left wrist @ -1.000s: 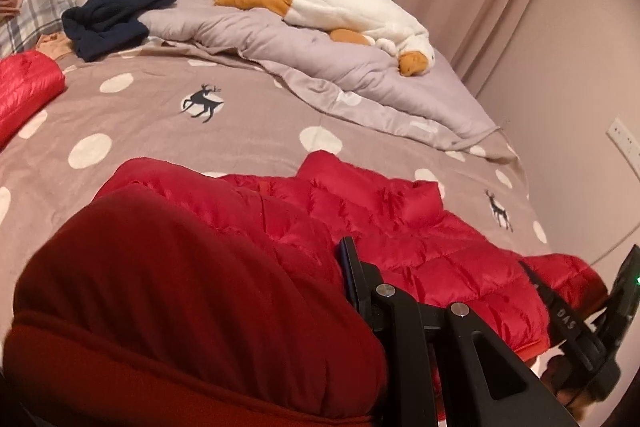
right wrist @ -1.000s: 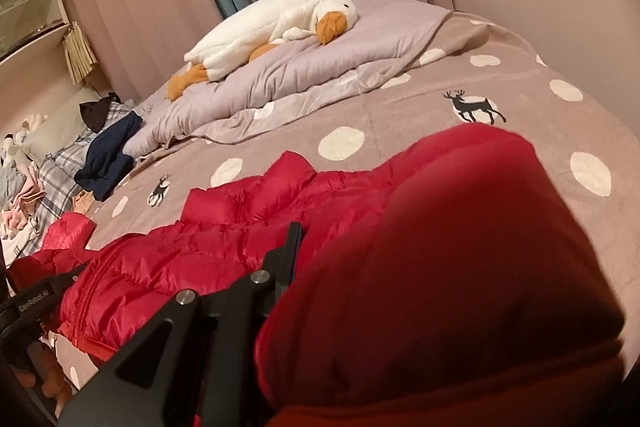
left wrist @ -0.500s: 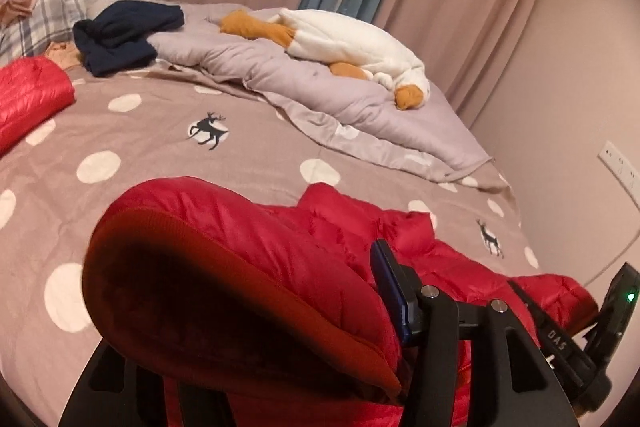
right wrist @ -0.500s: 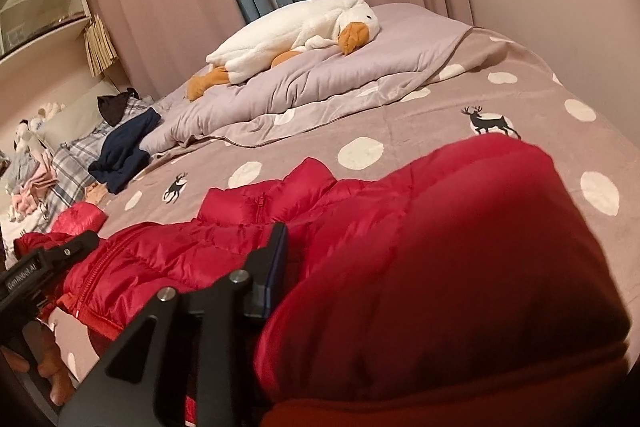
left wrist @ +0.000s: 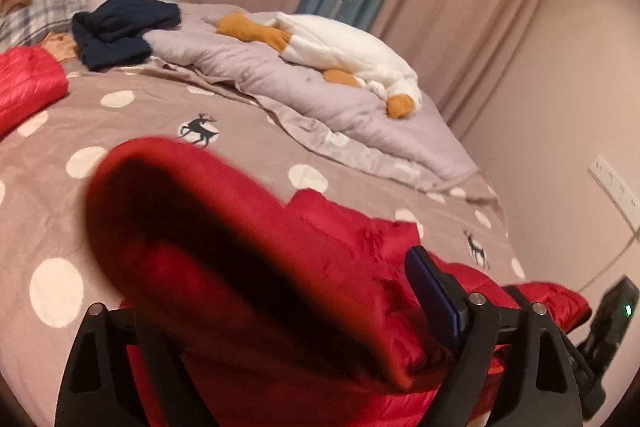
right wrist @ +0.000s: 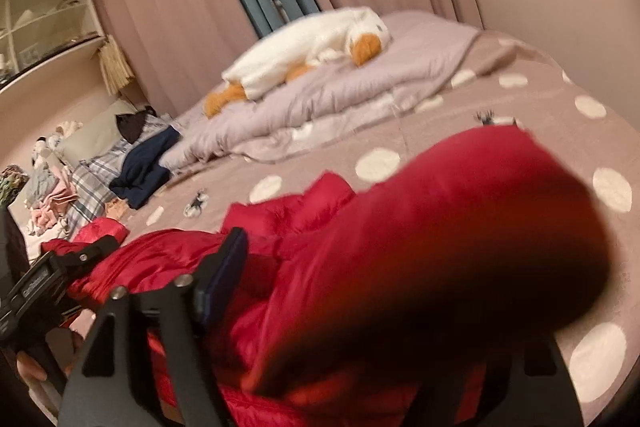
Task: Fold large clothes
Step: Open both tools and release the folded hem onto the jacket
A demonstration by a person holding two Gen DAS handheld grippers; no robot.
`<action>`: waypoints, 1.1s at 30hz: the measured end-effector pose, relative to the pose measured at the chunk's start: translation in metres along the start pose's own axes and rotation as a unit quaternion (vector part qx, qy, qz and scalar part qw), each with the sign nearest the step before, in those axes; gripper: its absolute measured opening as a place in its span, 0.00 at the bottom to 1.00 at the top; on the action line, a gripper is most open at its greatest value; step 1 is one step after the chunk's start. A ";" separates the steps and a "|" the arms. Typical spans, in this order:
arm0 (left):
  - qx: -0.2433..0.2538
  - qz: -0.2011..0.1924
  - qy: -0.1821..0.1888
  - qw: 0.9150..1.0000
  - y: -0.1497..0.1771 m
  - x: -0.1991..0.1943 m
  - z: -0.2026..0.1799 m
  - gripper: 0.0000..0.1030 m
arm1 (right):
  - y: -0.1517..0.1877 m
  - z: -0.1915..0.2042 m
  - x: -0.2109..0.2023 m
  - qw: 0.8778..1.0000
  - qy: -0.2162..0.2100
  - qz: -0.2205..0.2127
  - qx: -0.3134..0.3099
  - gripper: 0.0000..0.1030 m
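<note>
Red jacket [left wrist: 360, 259] on bed [left wrist: 248, 147], near edge, lying across polka-dot cover. Torso flat, quilted panels visible, collar bump toward far side. Both ends of hem, or sleeves (cannot tell which), lifted and looped between the tools; blurred in both views, so likely dropping.

Left gripper [left wrist: 280, 311]: jaws spread wide, just been opening. Red fabric loop between them, draped over, not pinched; blue pad [left wrist: 436, 295] clear of cloth on its face. Right gripper [right wrist: 380, 287]: also spread, just been opening. Thick red fold sits between jaws, hiding the right finger; left pad [right wrist: 224, 267] stands free of cloth. Judged released on both sides.

Progress, as judged: early to middle. One fold of the near edge over the torso apparently being laid down; not flattened yet. Left to do: smooth the dropped flap, fold sides or sleeves in, halve again to a compact stack. Second red piece [left wrist: 28, 87] at far left of bed, beside navy garment [left wrist: 120, 31]; whether part of this jacket or another item, cannot tell.

Look of jacket: puffy, glossy, slippery nylon shell, darker lining showing inside the raised loop. Likely springs back after folding; pressing down needed.
</note>
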State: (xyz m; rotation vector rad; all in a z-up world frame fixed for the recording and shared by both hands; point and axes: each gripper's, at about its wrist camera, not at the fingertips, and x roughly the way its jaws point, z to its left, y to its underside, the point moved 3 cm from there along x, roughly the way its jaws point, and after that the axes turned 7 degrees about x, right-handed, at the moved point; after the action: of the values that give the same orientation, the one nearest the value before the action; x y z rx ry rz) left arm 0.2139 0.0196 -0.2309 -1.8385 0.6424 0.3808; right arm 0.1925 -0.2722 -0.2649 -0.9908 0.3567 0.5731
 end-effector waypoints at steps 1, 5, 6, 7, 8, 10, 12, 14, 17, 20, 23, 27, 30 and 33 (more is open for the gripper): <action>-0.005 -0.006 0.002 1.000 -0.001 -0.003 0.001 0.87 | -0.002 0.002 -0.006 1.000 -0.008 -0.012 -0.003 0.78; -0.017 -0.032 0.002 0.999 -0.005 -0.015 0.004 0.90 | -0.009 0.000 -0.016 0.999 -0.037 -0.032 0.017 0.81; -0.017 -0.037 0.001 0.999 -0.006 -0.017 0.005 0.92 | -0.009 -0.002 -0.016 0.998 -0.039 -0.033 0.023 0.81; -0.016 -0.042 -0.001 0.999 -0.006 -0.019 0.006 0.94 | -0.010 -0.004 -0.016 0.998 -0.038 -0.033 0.030 0.82; -0.014 -0.045 -0.001 0.999 -0.007 -0.021 0.006 0.94 | -0.010 -0.005 -0.015 0.998 -0.035 -0.033 0.034 0.83; -0.013 -0.047 0.003 0.999 -0.008 -0.020 0.006 0.94 | -0.009 -0.006 -0.015 0.998 -0.030 -0.032 0.035 0.83; -0.020 -0.044 0.002 0.999 -0.007 -0.019 0.007 0.95 | -0.009 -0.006 -0.018 0.998 -0.032 -0.034 0.033 0.83; -0.022 -0.041 0.002 0.999 -0.007 -0.019 0.007 0.95 | -0.010 -0.006 -0.021 0.998 -0.032 -0.039 0.031 0.84; -0.020 -0.045 -0.001 0.999 -0.007 -0.022 0.005 0.95 | -0.012 -0.005 -0.026 0.998 -0.036 -0.048 0.026 0.89; -0.021 -0.055 -0.005 0.998 -0.009 -0.026 0.005 0.95 | -0.015 -0.003 -0.034 0.997 -0.036 -0.064 0.021 0.93; -0.016 -0.065 -0.015 0.998 -0.010 -0.031 0.004 0.96 | -0.019 -0.002 -0.040 0.996 -0.045 -0.075 0.025 0.95; -0.005 -0.076 -0.032 0.997 -0.012 -0.036 0.003 0.97 | -0.020 -0.002 -0.043 0.995 -0.044 -0.085 0.028 0.97; 0.000 -0.081 -0.034 0.996 -0.013 -0.037 0.004 0.97 | -0.020 -0.002 -0.043 0.995 -0.040 -0.089 0.031 0.98; -0.005 -0.080 -0.032 0.996 -0.013 -0.037 0.005 0.98 | -0.020 -0.003 -0.043 0.995 -0.039 -0.088 0.036 0.99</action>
State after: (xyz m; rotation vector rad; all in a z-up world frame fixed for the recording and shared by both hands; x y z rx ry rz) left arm 0.1928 0.0369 -0.2027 -1.8658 0.4452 0.3362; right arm 0.1700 -0.2959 -0.2303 -0.9182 0.2163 0.4345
